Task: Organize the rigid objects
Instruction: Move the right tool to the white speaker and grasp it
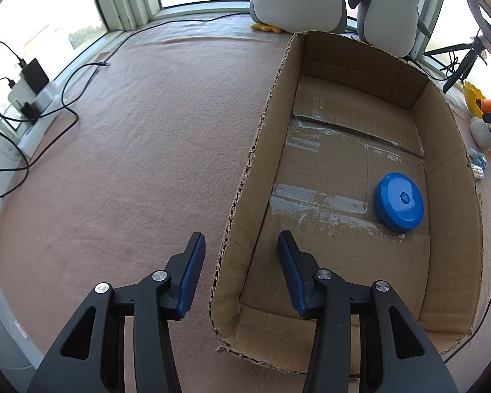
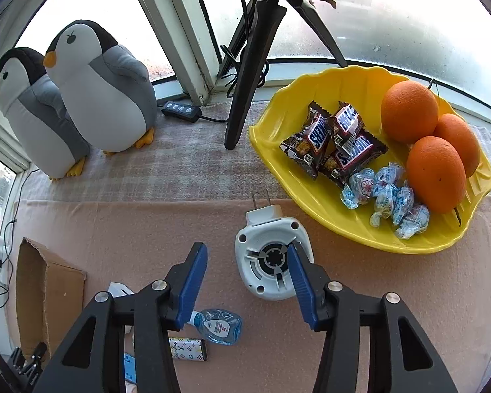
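The left gripper (image 1: 240, 234) sits nearest the lens. Its black arms fan up from the bottom edge and its blue-padded fingers (image 1: 193, 271) stand apart, tilted steeply down at the surface. They straddle the ragged near-left wall of an open cardboard box (image 1: 451, 163): one finger hangs over the pink cloth (image 1: 131, 163) outside and the other over the box floor, and neither pad presses on the wall. Inside the box, a round blue disc (image 1: 399, 201) lies flat on the taped bottom, close to the right wall. The right gripper (image 2: 245, 245) is pitched down just as steeply, and its jaws are also spread with nothing pinched. Its right finger crosses over the dark centre of a white plug-in device (image 2: 265, 281) that lies on the cloth with its two prongs pointing away. Its left finger hangs clear of that device to the side. Whether the fingertip touches the device cannot be told. Beside and beyond the device sits a yellow dish (image 2: 343, 98) with oranges (image 2: 409, 111), chocolate bars (image 2: 324, 137) and wrapped sweets (image 2: 386, 196). Beneath the left finger lie a small clear blue bottle (image 2: 217, 326) and a patterned little case (image 2: 188, 348). Two plush penguins (image 2: 104, 88) stand by the window.
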A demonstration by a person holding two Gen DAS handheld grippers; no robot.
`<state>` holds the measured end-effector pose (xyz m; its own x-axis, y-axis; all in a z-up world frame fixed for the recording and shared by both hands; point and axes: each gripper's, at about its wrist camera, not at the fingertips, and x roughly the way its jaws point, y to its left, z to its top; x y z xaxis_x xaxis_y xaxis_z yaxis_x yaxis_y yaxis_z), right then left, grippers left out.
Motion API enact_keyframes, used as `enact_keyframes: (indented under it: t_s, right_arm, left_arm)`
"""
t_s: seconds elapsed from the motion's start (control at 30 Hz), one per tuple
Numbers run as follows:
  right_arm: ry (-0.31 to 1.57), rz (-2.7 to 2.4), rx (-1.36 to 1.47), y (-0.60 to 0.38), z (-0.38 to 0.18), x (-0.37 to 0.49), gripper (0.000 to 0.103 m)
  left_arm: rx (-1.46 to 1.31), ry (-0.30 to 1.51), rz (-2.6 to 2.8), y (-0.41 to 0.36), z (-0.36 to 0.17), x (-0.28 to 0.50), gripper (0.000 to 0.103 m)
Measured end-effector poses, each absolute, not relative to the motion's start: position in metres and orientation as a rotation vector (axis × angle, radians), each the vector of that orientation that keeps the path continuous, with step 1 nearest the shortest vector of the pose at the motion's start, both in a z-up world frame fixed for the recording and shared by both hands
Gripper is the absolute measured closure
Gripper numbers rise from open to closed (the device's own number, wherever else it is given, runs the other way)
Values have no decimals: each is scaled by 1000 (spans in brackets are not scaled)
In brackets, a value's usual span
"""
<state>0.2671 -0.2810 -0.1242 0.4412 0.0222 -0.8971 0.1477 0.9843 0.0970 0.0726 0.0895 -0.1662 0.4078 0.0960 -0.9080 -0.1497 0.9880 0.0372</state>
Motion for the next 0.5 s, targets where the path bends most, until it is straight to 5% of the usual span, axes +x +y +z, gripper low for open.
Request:
enact_keyframes:
  t_s: [0.5]
  right_arm:
    - [1172,-83,90,-271,-146,276,67]
  left_arm:
    - [-52,1139,157,89,-166,72,57]
